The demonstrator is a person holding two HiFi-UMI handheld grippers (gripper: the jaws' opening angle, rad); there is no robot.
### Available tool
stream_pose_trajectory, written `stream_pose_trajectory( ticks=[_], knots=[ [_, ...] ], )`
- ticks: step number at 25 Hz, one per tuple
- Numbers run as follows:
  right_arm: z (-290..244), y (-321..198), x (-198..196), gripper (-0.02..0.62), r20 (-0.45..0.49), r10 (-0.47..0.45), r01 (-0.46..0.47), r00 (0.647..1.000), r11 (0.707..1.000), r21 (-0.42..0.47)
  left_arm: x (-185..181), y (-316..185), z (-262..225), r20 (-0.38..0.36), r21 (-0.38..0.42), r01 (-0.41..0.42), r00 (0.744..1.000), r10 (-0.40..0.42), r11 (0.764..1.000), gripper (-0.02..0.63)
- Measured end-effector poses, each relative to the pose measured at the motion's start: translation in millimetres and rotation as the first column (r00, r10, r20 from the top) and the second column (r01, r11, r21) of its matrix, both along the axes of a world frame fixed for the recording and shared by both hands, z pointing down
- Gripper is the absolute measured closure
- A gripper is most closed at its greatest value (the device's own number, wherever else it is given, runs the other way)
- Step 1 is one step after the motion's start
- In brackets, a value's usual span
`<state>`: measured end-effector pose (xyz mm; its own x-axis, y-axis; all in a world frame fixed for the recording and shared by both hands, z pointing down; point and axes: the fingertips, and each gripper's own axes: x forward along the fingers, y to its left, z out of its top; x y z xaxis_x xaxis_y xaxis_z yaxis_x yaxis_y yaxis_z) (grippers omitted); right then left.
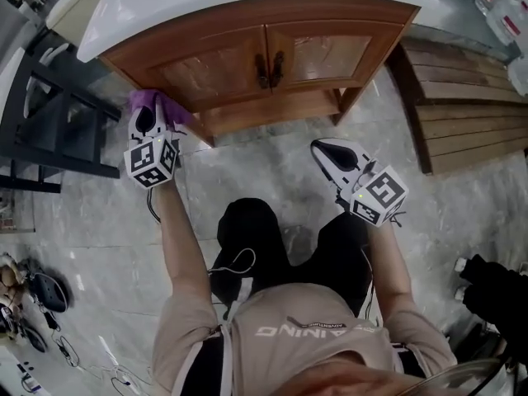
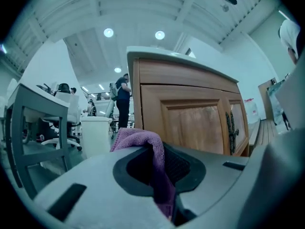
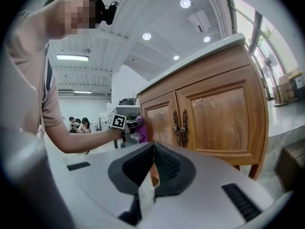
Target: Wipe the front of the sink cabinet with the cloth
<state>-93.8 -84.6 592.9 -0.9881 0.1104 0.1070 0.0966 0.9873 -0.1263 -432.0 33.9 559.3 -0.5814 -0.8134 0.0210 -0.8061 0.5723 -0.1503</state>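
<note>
A wooden sink cabinet point(image 1: 272, 60) with two doors, dark handles point(image 1: 270, 70) and a white top stands before me. My left gripper point(image 1: 151, 120) is shut on a purple cloth point(image 1: 153, 106), held at the cabinet's lower left corner. In the left gripper view the purple cloth point(image 2: 148, 149) hangs pinched between the jaws, with the left door point(image 2: 190, 123) just beyond. My right gripper point(image 1: 332, 151) is shut with nothing in it, over the floor below the right door. In the right gripper view the cabinet point(image 3: 209, 113) fills the right side, and the left gripper with the purple cloth point(image 3: 141, 130) shows by its far door.
A dark metal table frame point(image 1: 58, 130) stands left of the cabinet. Wooden planks point(image 1: 466, 110) lie to the right. The floor point(image 1: 272, 180) is grey marble tile. Cables and small items point(image 1: 37, 320) lie at lower left. People point(image 2: 121, 99) stand far behind.
</note>
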Motion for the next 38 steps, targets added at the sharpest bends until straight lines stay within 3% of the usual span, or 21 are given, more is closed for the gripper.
stream_pose_trajectory(
  ticks=[3,7,10,14,17,22,28,33,38],
  knots=[
    [0.1,1.5,6.9,0.583,0.02,-0.014,0.014,1.0,1.0,-0.001,4.2,-6.5,-1.5,0.0,0.031,0.018,1.0,-0.018,0.999,0.569],
    [11.2,-0.1,13.4,0.583,-0.006,-0.001,0.001,1.0,1.0,0.018,26.2,-40.4,-2.6,0.018,0.04,-0.035,0.999,0.035,0.999,0.569],
    [23.8,2.6,18.8,0.583,-0.041,0.017,-0.016,0.999,1.0,0.022,37.9,-57.0,-5.6,-0.003,0.1,-0.029,1.0,0.029,0.995,0.569],
    [33.9,1.2,25.2,0.583,-0.064,0.033,-0.033,0.997,0.999,0.014,59.1,-79.3,-5.8,-0.036,0.173,-0.058,0.997,0.065,0.983,0.569],
    [36.4,-3.6,28.1,0.583,-0.062,0.051,-0.051,0.997,0.999,0.004,87.1,-108.5,-4.7,-0.054,0.195,-0.135,0.988,0.148,0.972,0.569],
    [40.3,-6.4,31.0,0.583,-0.058,0.069,-0.07,0.996,0.998,-0.006,143.1,-161.0,-6.9,-0.035,0.181,-0.273,0.958,0.283,0.945,0.569],
    [47.4,-15.7,38.7,0.583,-0.062,0.103,-0.105,0.993,0.994,-0.029,158.8,-172.7,-12.1,-0.035,0.162,-0.298,0.951,0.308,0.941,0.569],
    [53.8,-20.0,39.5,0.583,-0.059,0.124,-0.128,0.991,0.99,-0.062,185.2,-188.3,-7.8,-0.028,0.107,-0.372,0.926,0.377,0.922,0.569],
    [57.7,-19.8,37.6,0.583,-0.059,0.129,-0.133,0.99,0.988,-0.077,193.0,-206.4,-5.9,-0.082,0.121,-0.406,0.905,0.417,0.906,0.569]
  ],
)
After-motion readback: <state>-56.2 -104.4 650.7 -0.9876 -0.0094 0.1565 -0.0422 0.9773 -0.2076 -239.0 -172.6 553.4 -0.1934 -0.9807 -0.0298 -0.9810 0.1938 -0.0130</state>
